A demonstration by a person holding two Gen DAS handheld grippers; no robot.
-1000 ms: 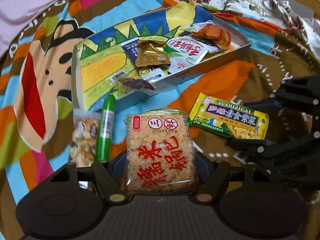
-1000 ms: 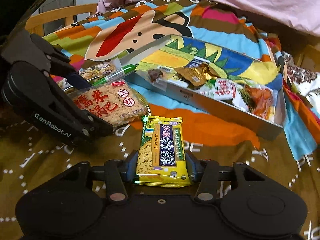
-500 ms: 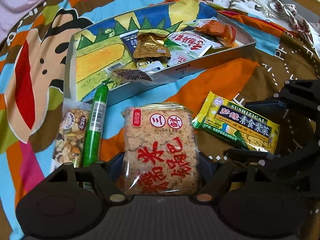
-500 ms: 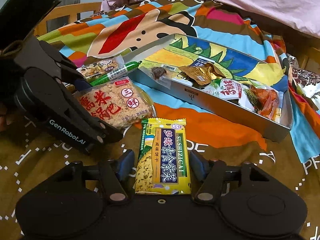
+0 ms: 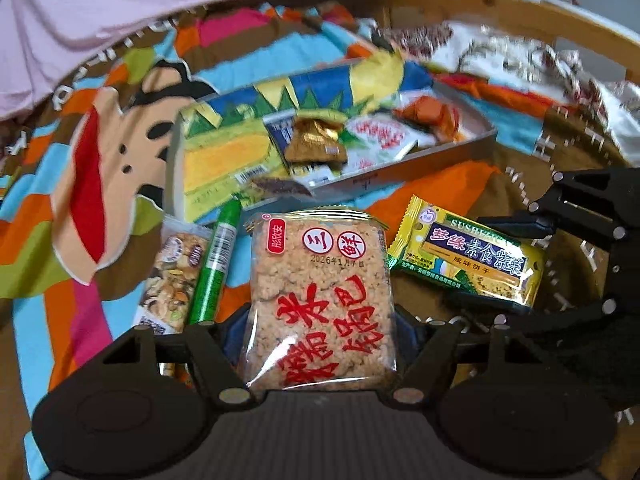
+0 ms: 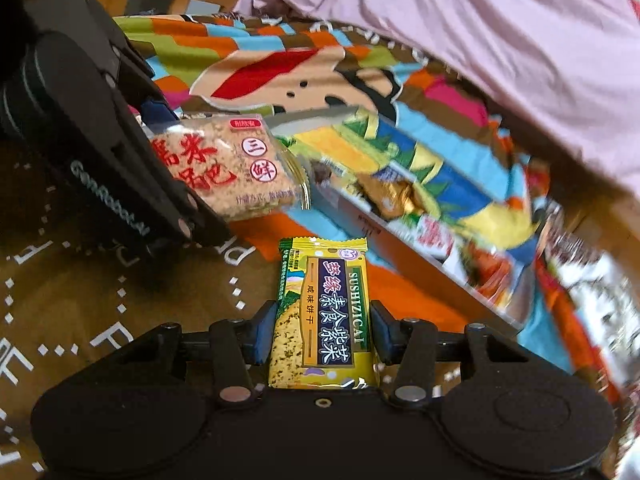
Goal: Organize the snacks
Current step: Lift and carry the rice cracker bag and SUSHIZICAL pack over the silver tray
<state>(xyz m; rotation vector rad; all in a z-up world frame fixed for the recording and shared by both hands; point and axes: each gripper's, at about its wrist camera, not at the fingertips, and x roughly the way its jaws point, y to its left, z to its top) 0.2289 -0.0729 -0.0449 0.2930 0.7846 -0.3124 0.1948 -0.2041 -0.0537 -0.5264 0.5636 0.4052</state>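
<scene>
The left gripper (image 5: 320,344) is grasping the rice cracker pack (image 5: 320,300) between its pads. The right gripper (image 6: 320,336) is closing on the yellow seaweed biscuit pack (image 6: 322,316), which is sitting between its fingers. Beyond them, the open tray (image 5: 440,156) is lying on the colourful blanket (image 5: 80,184), holding other snacks.

Rice-cracker pack (image 5: 320,304): large red Chinese characters, partly legible; red label top left; two red circles, one reads 三, other 鲜; printed date 2026年1月7日.
Yellow seaweed biscuit pack (image 6: 324,320): "SUSHIZICAI" along edge; Chinese on dark-blue band, 素食紫菜; smaller line 咸味饼干.
Left hand-held gripper (image 6: 104,196) body: white lettering "GenRobot.AI".
Brown blanket (image 6: 80,320): white letters "F", "P", dotted squares.
Green tube (image 5: 214,268): barcode, digits unreadable.
</scene>
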